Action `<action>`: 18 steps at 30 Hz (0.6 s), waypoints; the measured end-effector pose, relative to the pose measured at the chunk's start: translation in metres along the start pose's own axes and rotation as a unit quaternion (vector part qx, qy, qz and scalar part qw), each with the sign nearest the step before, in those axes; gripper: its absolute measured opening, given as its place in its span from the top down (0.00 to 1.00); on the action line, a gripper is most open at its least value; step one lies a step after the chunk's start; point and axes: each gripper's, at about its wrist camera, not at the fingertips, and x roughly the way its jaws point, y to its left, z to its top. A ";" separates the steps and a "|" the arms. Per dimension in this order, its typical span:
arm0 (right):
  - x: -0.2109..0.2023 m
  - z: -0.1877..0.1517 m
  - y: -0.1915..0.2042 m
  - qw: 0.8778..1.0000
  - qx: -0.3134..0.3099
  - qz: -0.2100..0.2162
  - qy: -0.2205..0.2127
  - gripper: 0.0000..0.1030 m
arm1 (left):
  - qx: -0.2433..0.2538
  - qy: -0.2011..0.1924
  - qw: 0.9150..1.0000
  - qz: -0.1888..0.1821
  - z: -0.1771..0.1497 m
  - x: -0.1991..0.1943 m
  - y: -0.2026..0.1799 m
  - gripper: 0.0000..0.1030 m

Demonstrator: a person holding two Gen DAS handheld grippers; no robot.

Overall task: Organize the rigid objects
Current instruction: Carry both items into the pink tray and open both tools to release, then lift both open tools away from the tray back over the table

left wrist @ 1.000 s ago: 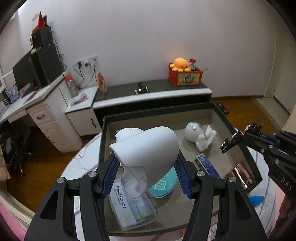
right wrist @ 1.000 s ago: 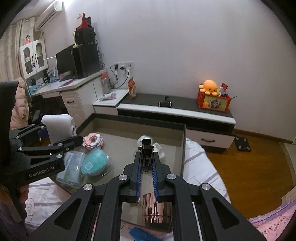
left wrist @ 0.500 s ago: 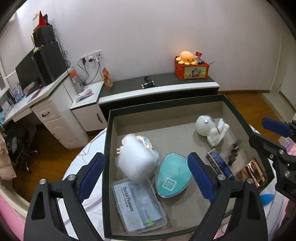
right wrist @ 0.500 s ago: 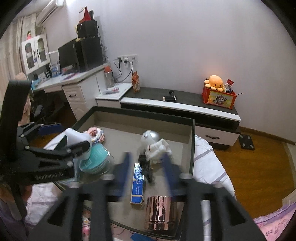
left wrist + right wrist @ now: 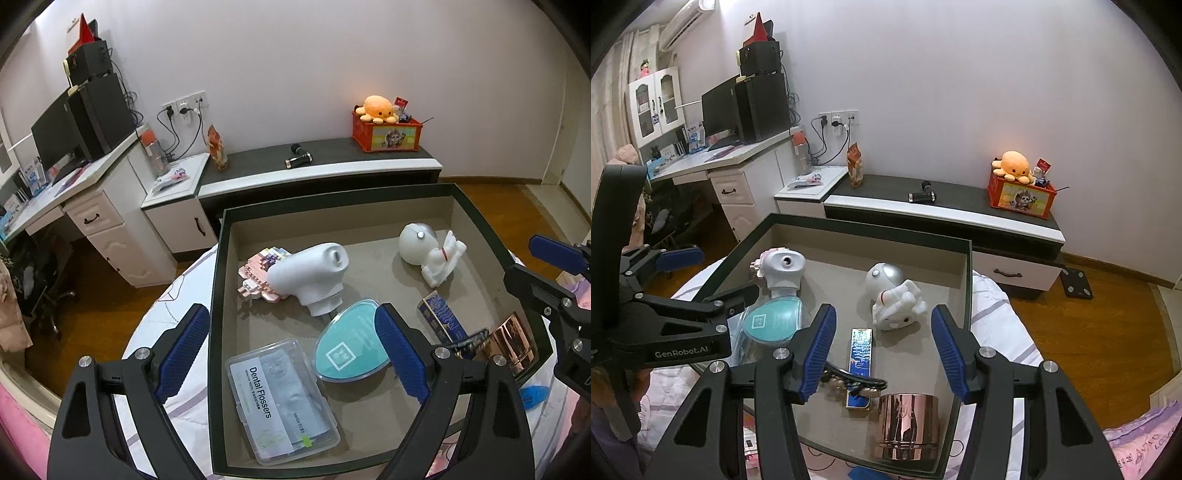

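Bedroom bedding carries our dark tray [image 5: 218, 295], already holding the white nozzle-shaped gadget [image 5: 310, 271] toward 11 o'clock, astronaut figure [image 5: 430, 254] at 1, hair clip [image 5: 849, 382] near 5. Left gripper [image 5: 291, 354] and right gripper [image 5: 882, 354] gape, empty. A blue item [image 5: 533, 395] outside seems left.

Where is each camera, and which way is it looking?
Left wrist: sits on the left gripper, looking down into the tray from its near left side; its open blue pads show, and the right gripper at right.
Right wrist: sits on the right gripper, looking down into the tray's right end; its open pads show, and the left gripper at left.
Both see the astronaut figure, teal case and orange plush octopus.
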 end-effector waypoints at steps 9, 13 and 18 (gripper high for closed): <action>-0.001 0.001 -0.001 1.000 0.002 -0.003 0.001 0.46 | 0.003 0.008 1.000 0.000 0.001 0.001 -0.003 0.10; -0.011 0.001 0.002 1.000 -0.001 -0.008 -0.004 0.46 | 0.002 0.000 1.000 -0.001 0.000 -0.011 -0.002 0.10; -0.039 -0.001 0.010 1.000 -0.008 -0.019 -0.021 0.46 | 0.000 -0.023 1.000 0.001 -0.004 -0.040 -0.002 0.10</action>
